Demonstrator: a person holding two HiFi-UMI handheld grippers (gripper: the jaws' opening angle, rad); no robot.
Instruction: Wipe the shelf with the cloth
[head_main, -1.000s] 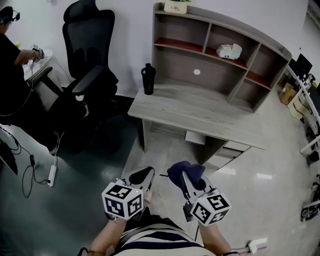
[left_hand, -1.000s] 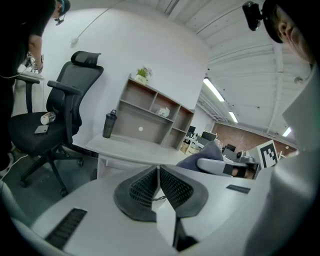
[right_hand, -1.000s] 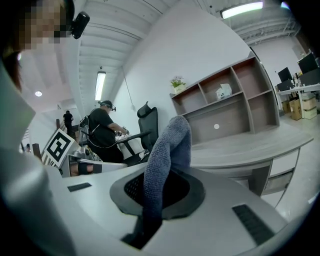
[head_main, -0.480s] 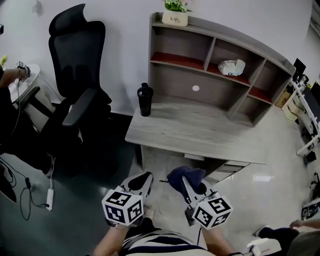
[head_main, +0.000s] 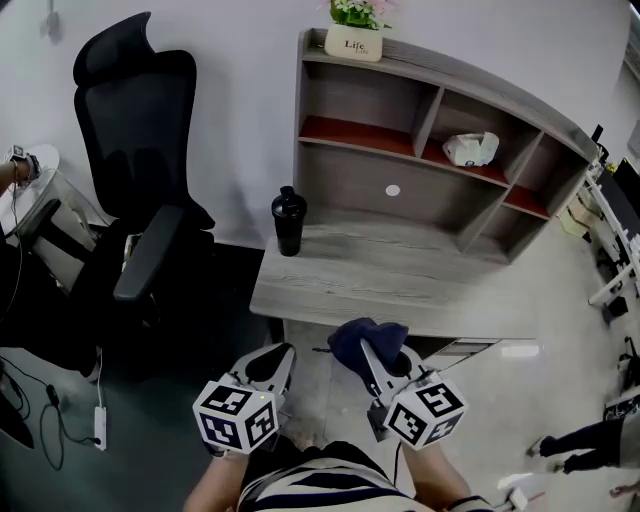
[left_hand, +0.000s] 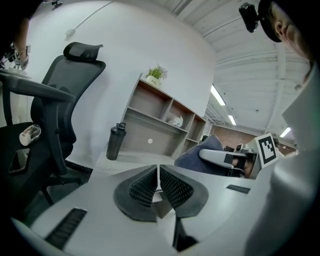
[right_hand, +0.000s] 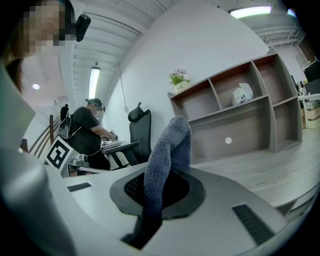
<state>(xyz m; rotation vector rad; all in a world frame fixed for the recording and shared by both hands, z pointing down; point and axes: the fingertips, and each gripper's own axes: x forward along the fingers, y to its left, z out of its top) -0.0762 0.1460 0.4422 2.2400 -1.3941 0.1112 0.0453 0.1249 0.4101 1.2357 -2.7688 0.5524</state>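
Observation:
A grey wooden shelf unit (head_main: 430, 110) with several open compartments stands on the back of a desk (head_main: 400, 280) against the wall; it also shows in the left gripper view as the shelf unit (left_hand: 160, 125) and in the right gripper view as the shelf unit (right_hand: 235, 120). My right gripper (head_main: 378, 352) hangs below the desk's front edge, shut on a dark blue cloth (head_main: 362, 340) that bunches up between its jaws (right_hand: 167, 155). My left gripper (head_main: 272, 362) is beside it, shut and empty (left_hand: 158, 181). Both are well short of the shelf.
A black bottle (head_main: 288, 222) stands on the desk's left end. A white crumpled object (head_main: 470, 149) lies in a shelf compartment, a potted plant (head_main: 353, 25) on top. A black office chair (head_main: 140, 200) stands left of the desk. Another person (right_hand: 87, 132) works at a table.
The head view has shifted closer to the desk and shelf, which now sit lower and nearer. Both grippers keep their pose, the cloth still held in the right one.

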